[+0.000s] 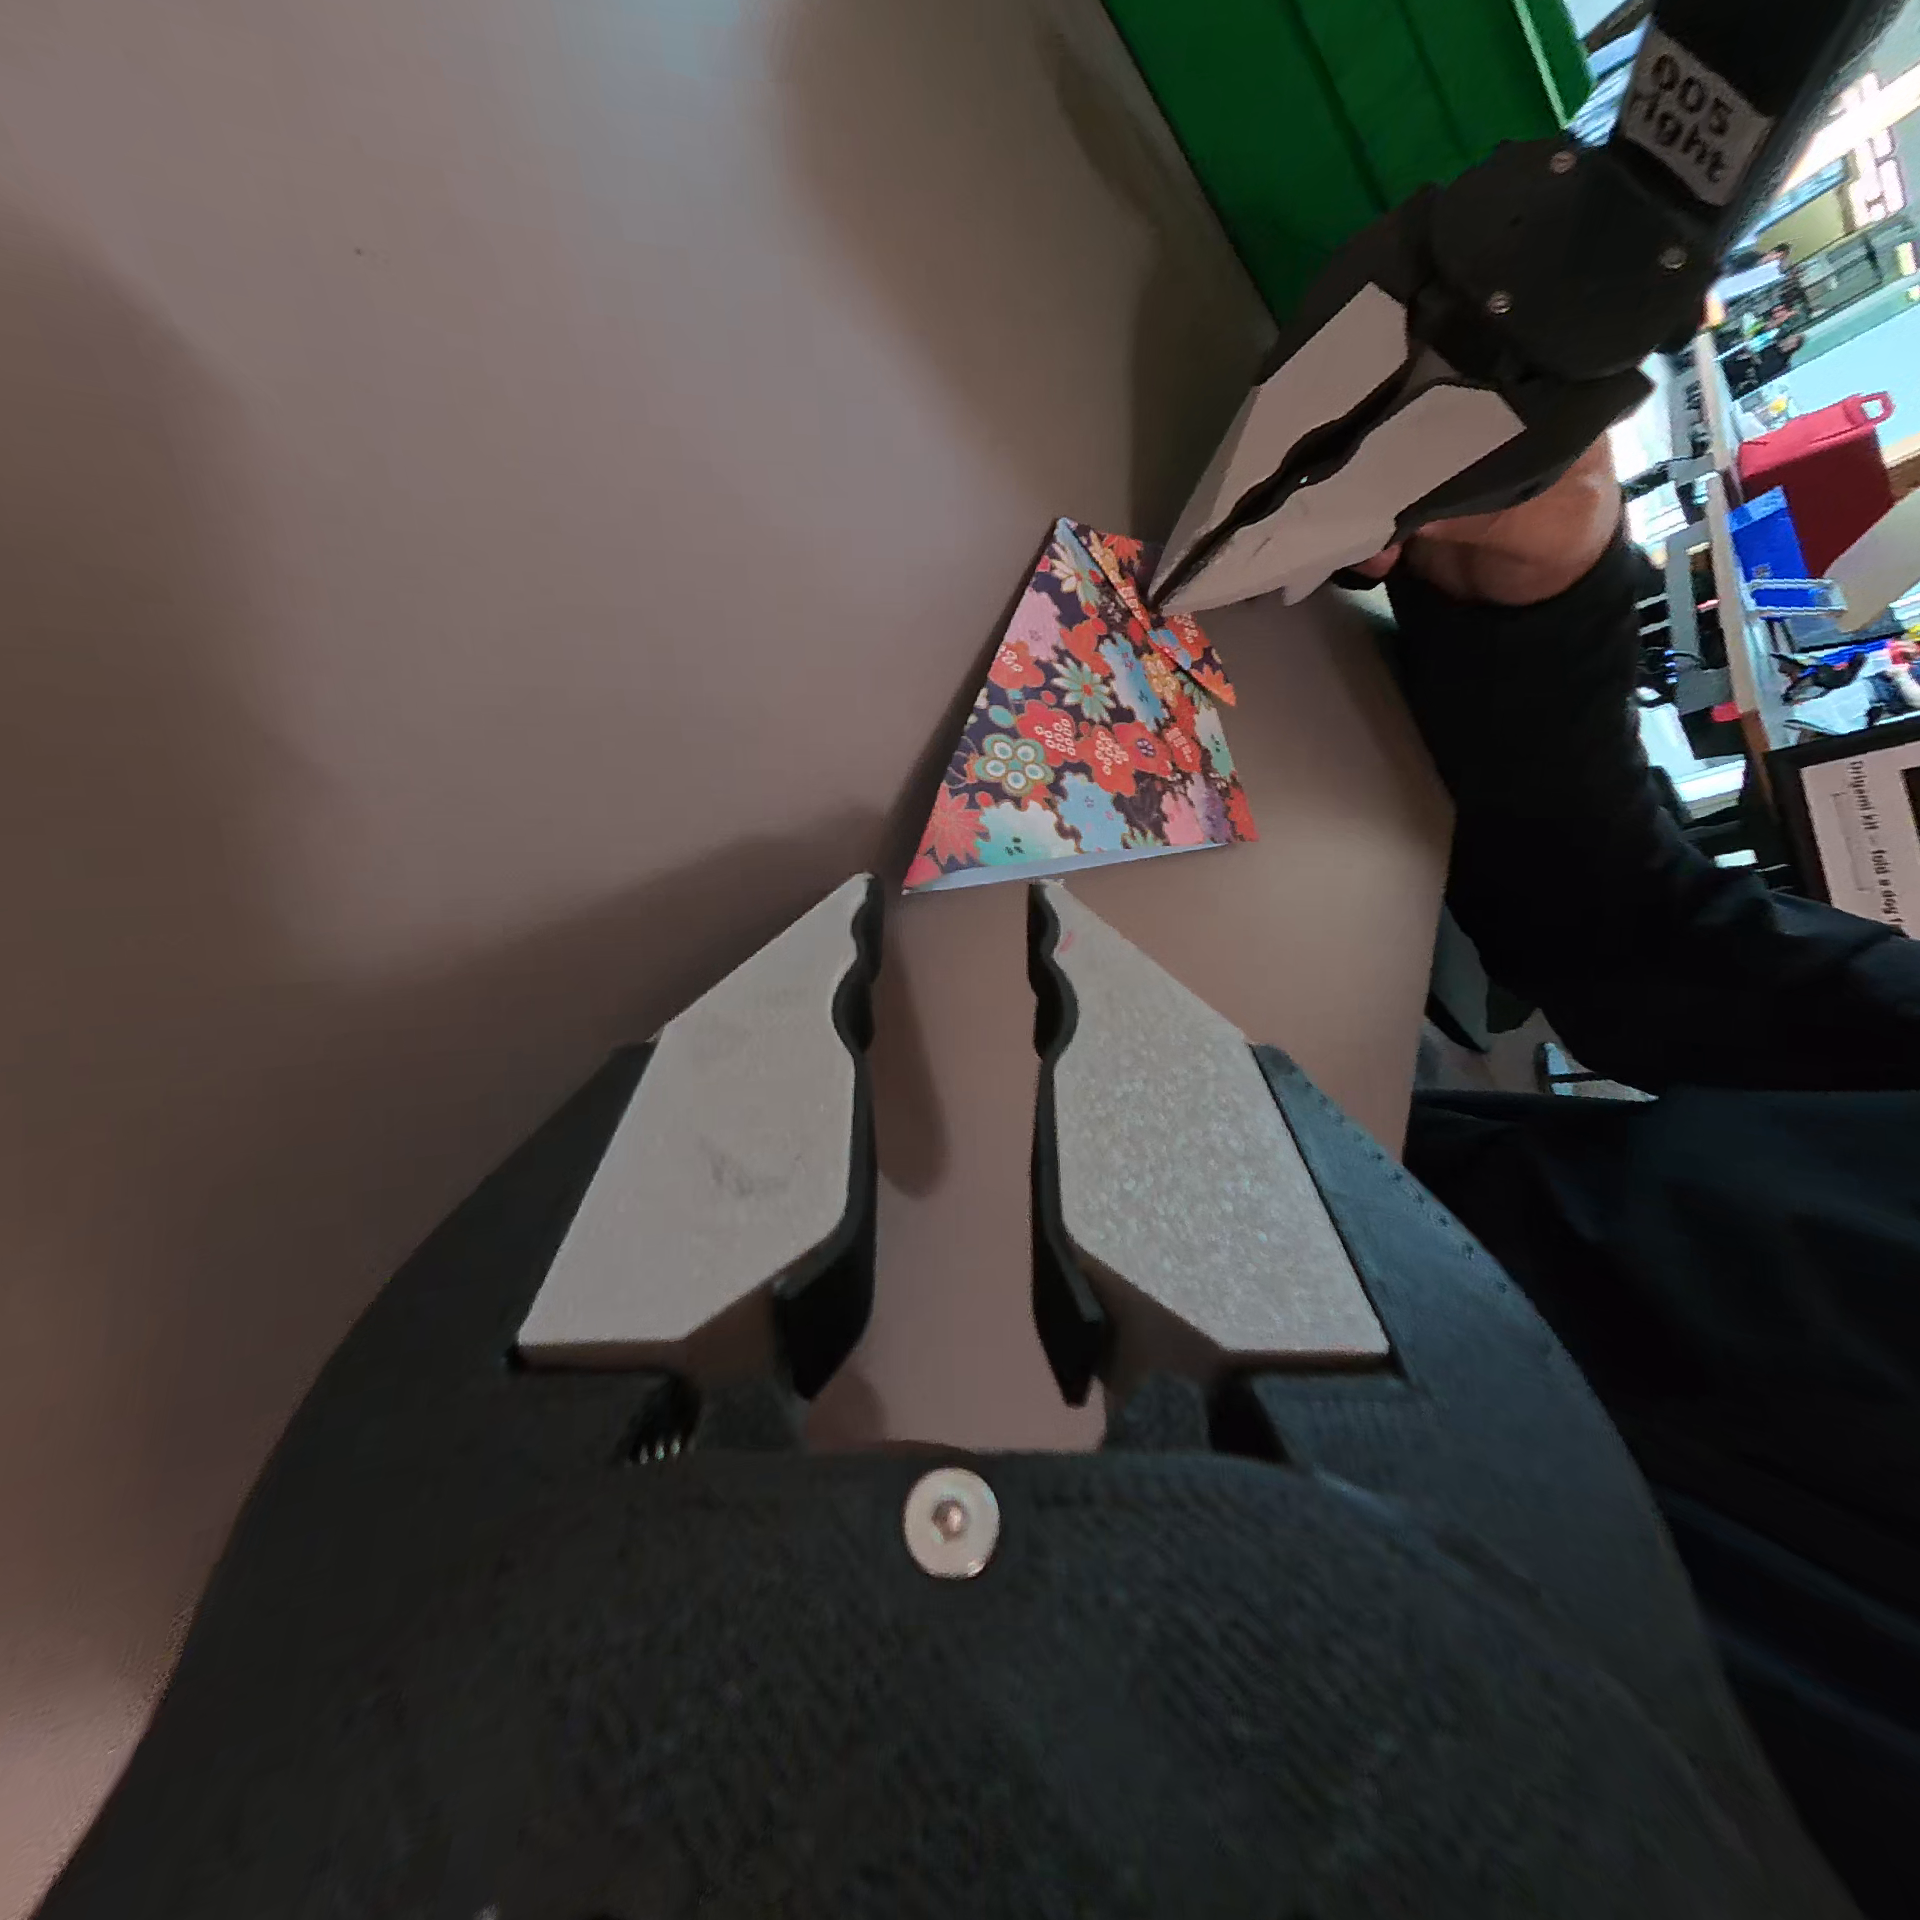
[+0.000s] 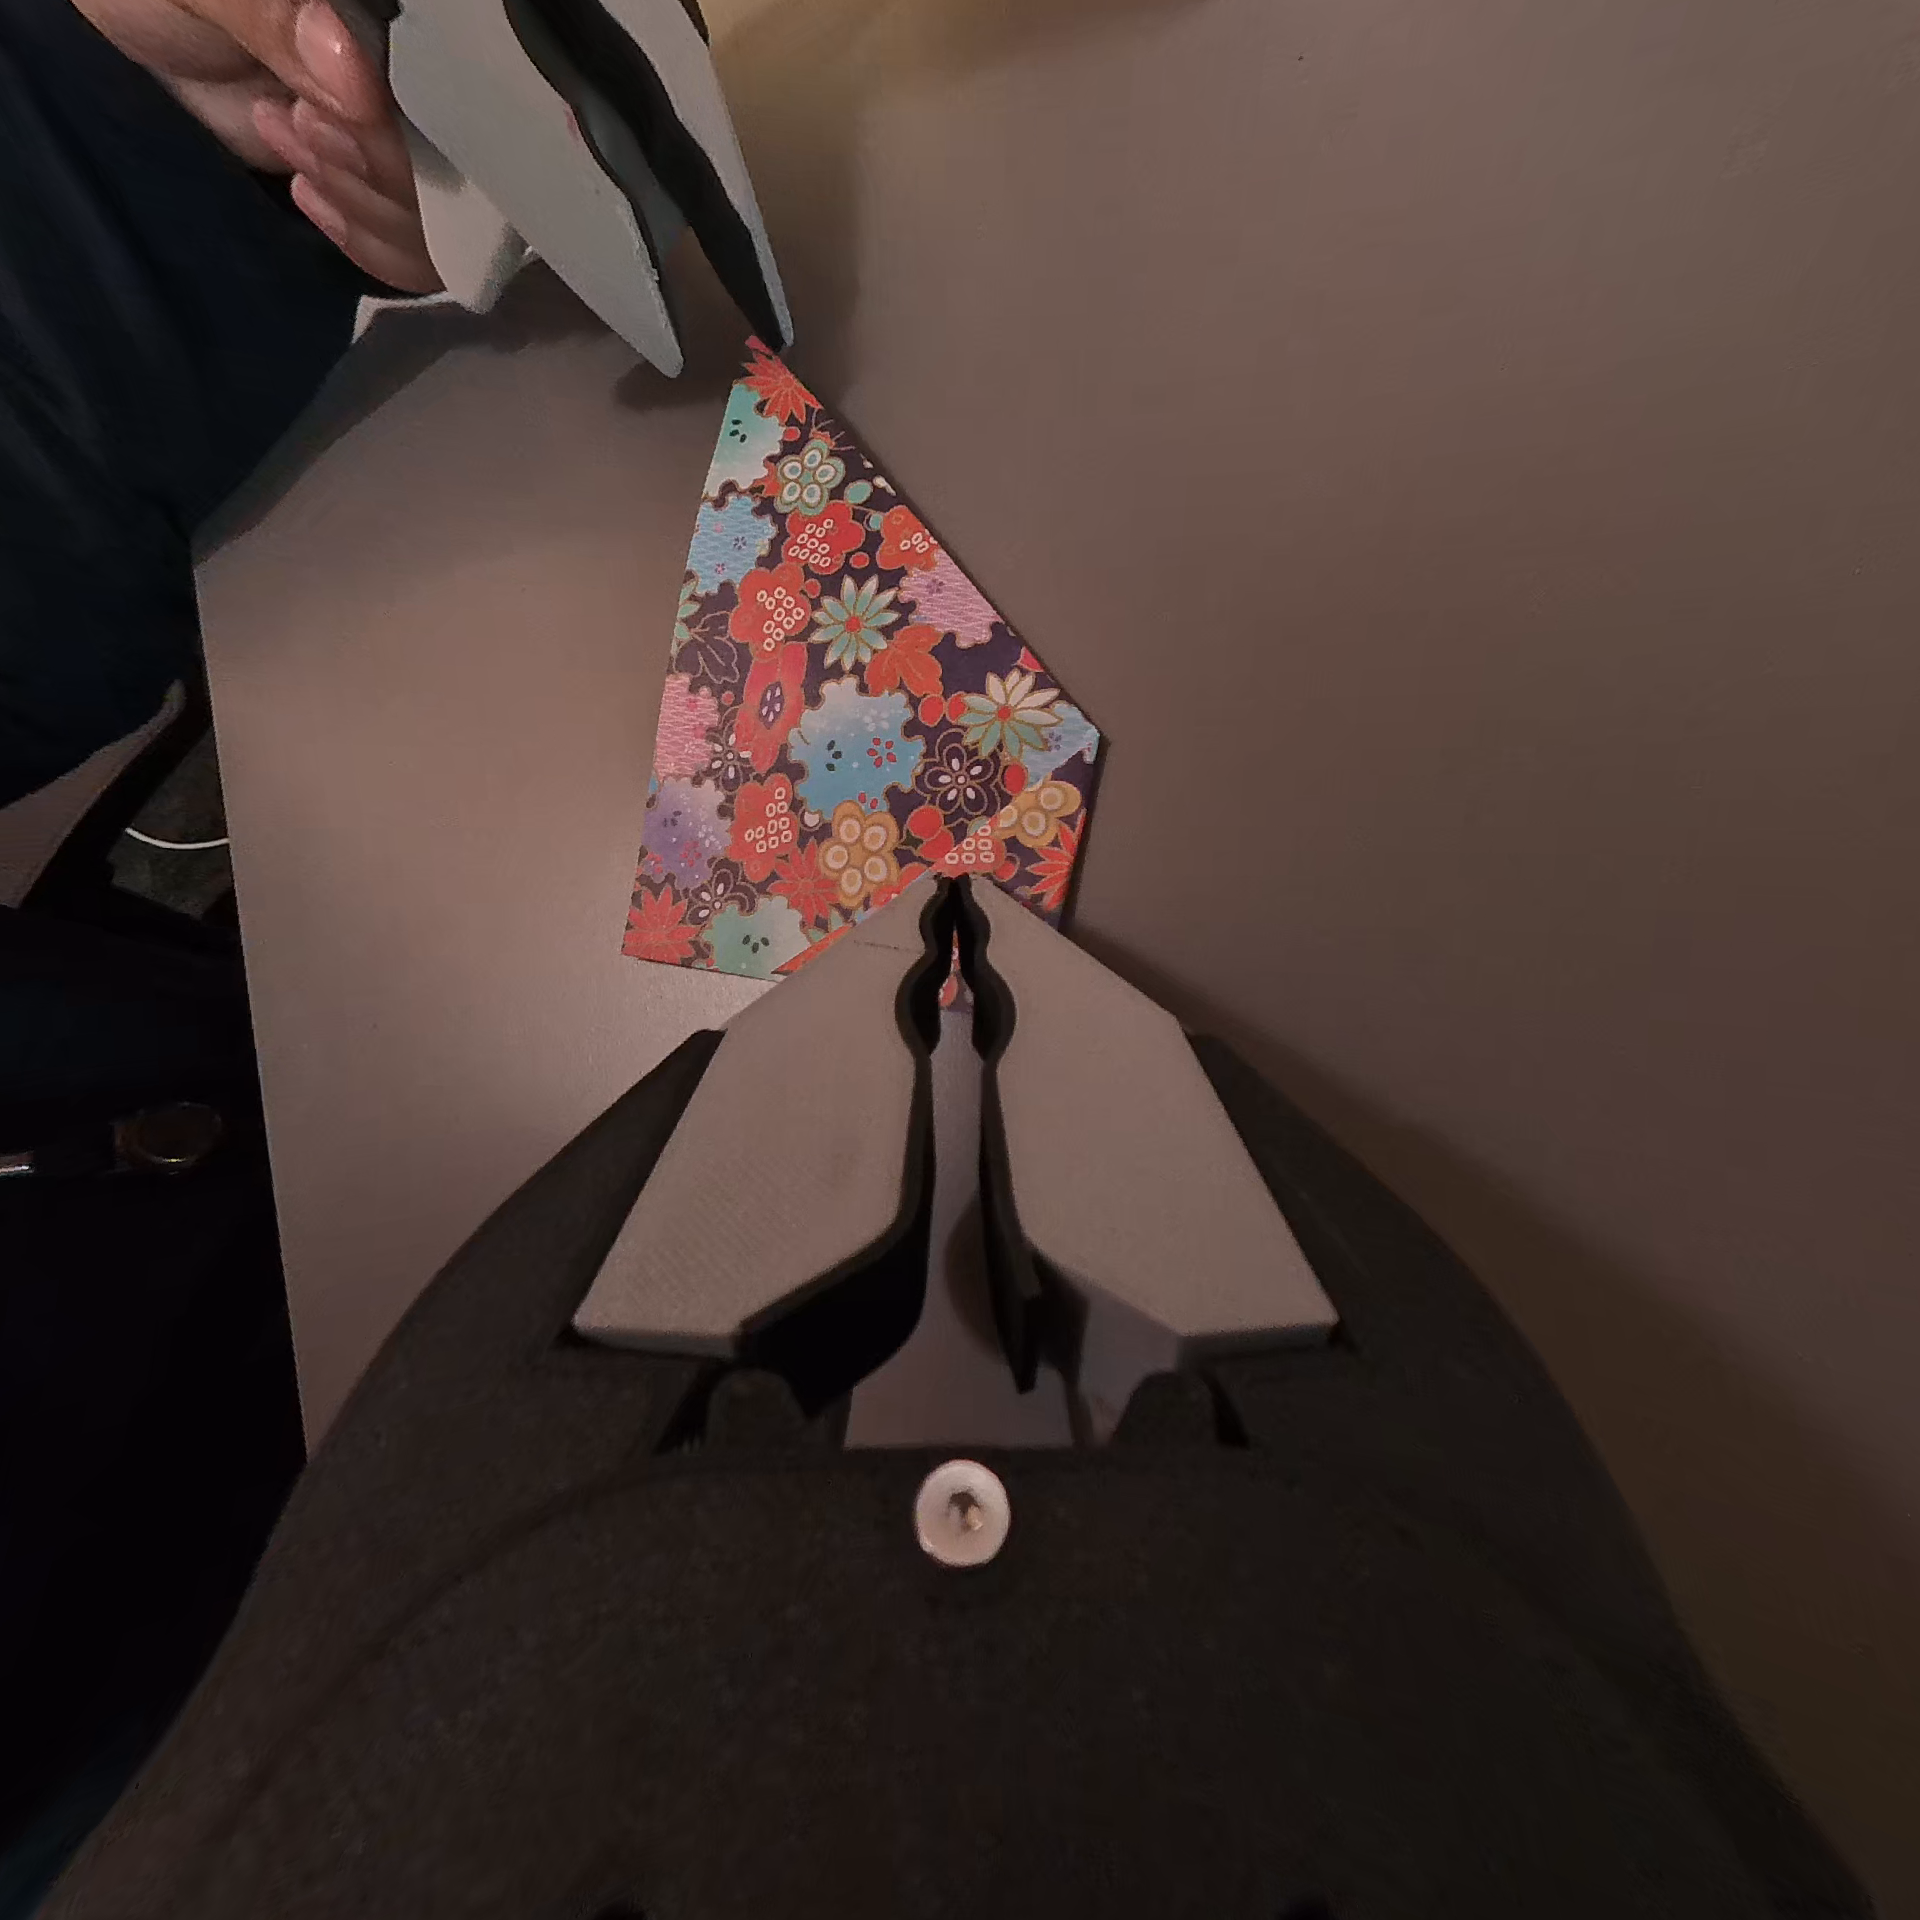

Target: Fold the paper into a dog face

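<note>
While the folded floral paper lies flat on the grey table, the two tongs work at opposite ends of it. In the left wrist view, from the left, bare tabletop fills most of the frame; then come the left gripper's grey fingers, held apart with a clear gap between their tips, nothing in them. Those tips sit just short of the paper's near edge, where a thin white underside shows. Further right, the right gripper comes down from the upper corner, its tips drawn together on a small folded flap at the paper's far corner. A hand in a dark sleeve holds it at the table's edge. A green panel stands beyond the table.

In the right wrist view, from the left, a hand holds the left gripper at the top, its tips parted just beside the paper's far point. In the middle, the paper spreads as a patterned shape with one corner folded over. The right gripper has its fingers pressed nearly together at that folded flap, pinching its edge. To the right is bare table.
</note>
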